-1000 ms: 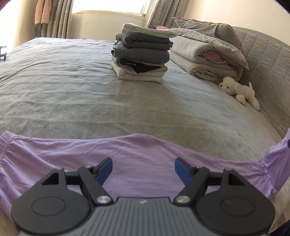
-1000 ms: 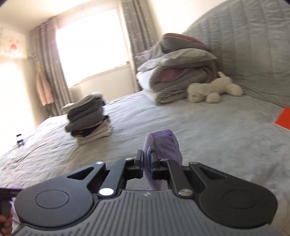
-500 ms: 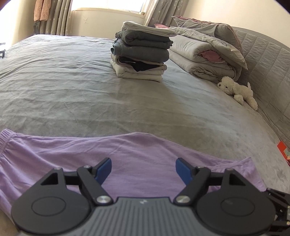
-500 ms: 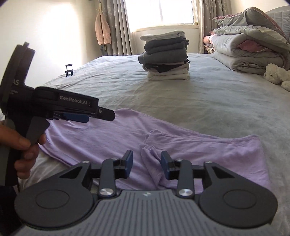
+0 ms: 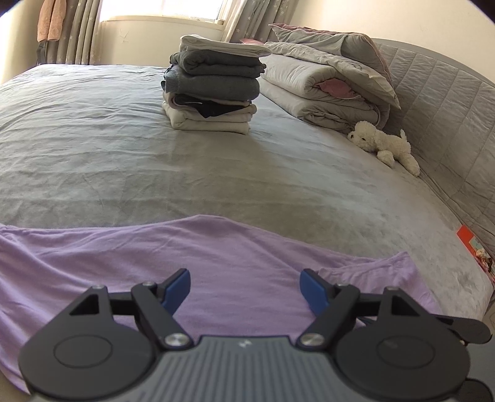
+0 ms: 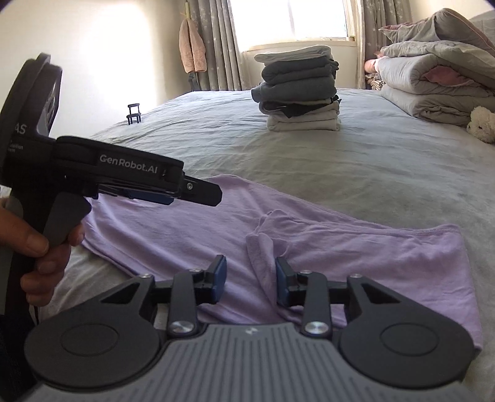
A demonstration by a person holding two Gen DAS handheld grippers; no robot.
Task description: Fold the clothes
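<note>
Left wrist view: lilac garment spread flat on grey bed

Left gripper (image 5: 244, 286) spread wide above lilac garment (image 5: 216, 253), gripping nothing; right gripper (image 6: 250, 280) parted around a raised fold, not pinching; folded stack (image 6: 298, 89) well beyond, on grey bed (image 5: 123, 154); hand (image 6: 34, 247) on left handle.

Bright window (image 6: 318, 23) backlight, fisheye-warped edges.

The lilac garment (image 5: 216, 256) was thin, matt knit cloth, softly creased, on a bedspread (image 5: 123, 154) of matt grey cloth. The left gripper (image 5: 244, 286) was matt black plastic with shiny metal screws and blue pads (image 5: 178, 286); the far toy dog (image 5: 383, 145) was fluffy white plush.
</note>
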